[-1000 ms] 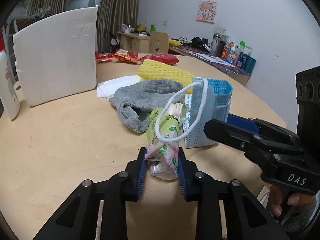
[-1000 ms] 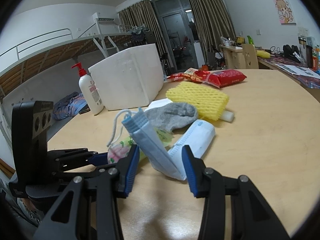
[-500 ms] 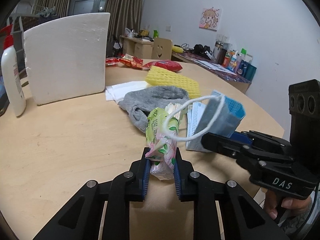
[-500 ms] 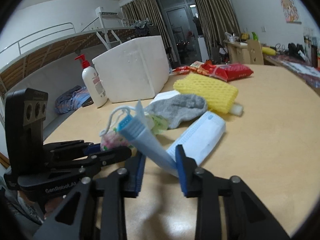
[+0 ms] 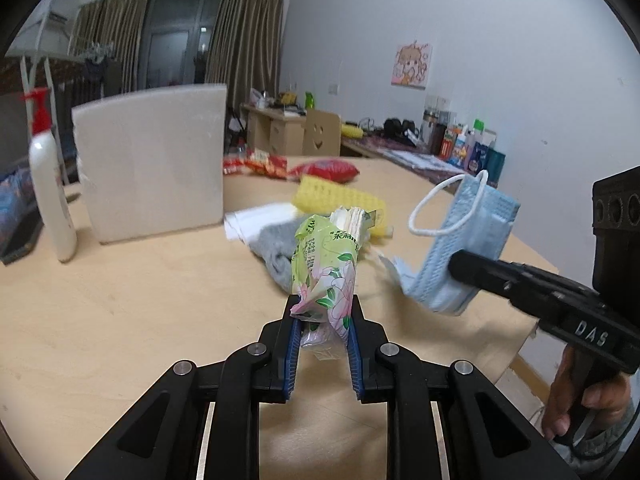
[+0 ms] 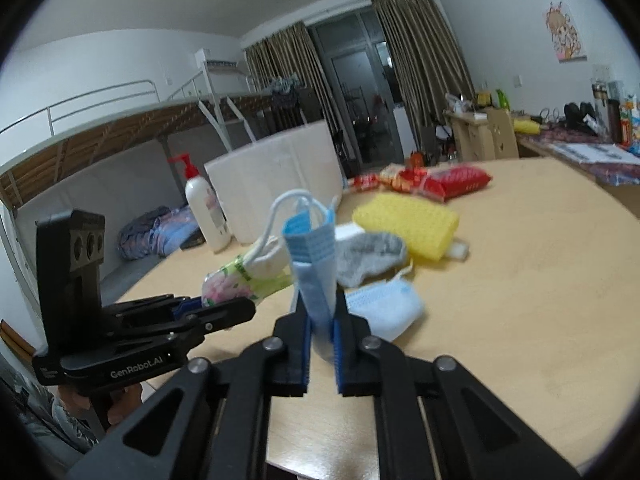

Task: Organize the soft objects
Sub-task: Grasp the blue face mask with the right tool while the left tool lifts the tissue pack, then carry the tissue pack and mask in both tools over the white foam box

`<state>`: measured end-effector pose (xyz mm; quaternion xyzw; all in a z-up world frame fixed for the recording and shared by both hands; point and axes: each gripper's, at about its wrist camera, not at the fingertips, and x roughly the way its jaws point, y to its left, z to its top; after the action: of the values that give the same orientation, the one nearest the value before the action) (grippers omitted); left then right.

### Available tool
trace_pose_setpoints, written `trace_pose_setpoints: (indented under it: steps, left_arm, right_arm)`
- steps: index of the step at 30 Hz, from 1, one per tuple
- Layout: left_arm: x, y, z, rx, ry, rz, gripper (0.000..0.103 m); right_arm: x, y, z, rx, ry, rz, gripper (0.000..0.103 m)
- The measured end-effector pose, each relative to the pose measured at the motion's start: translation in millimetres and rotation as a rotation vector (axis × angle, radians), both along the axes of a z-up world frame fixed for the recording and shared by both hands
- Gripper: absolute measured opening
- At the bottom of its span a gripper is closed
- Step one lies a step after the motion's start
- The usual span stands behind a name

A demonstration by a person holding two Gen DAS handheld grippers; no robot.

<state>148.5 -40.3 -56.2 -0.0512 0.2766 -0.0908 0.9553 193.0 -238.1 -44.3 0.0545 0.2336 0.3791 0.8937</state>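
Observation:
My left gripper is shut on a green floral tissue pack and holds it above the round wooden table. My right gripper is shut on a folded blue face mask, lifted off the table; its white ear loop sticks up. The mask also shows in the left wrist view, and the tissue pack in the right wrist view. A grey sock, a yellow sponge and a second mask pack lie on the table beyond.
A white foam block stands at the back left with a pump bottle beside it. Red snack bags lie at the far side. White cloth lies by the sock. The table edge is near on the right.
Both grippers have risen: the tissue pack and the blue mask are lifted off the table. The mask's ear loop has slipped off the tissue pack and the two have parted.

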Motion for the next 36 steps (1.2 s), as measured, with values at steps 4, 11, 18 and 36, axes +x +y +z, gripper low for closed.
trace_pose_setpoints:
  steps: [4, 11, 18, 36]
  left_arm:
    - [-12.5, 5.8, 15.5, 0.008, -0.05, 0.017, 0.022]
    - [-39.5, 14.7, 34.8, 0.022, -0.125, 0.05, 0.022]
    - [-56.5, 16.1, 51.3, 0.05, -0.183, 0.076, 0.022]
    - [-76.9, 34.2, 66.1, 0.067, -0.239, 0.206, 0.022]
  right_arm:
    - [-5.3, -6.3, 17.5, 0.039, -0.022, -0.01, 0.012]
    - [-13.4, -14.2, 38.4, 0.095, -0.076, -0.054, 0.012]
    - [-22.4, -8.4, 66.9, 0.062, -0.177, -0.128, 0.012]
    - [-44.0, 2.0, 78.0, 0.029, -0.244, -0.133, 0.01]
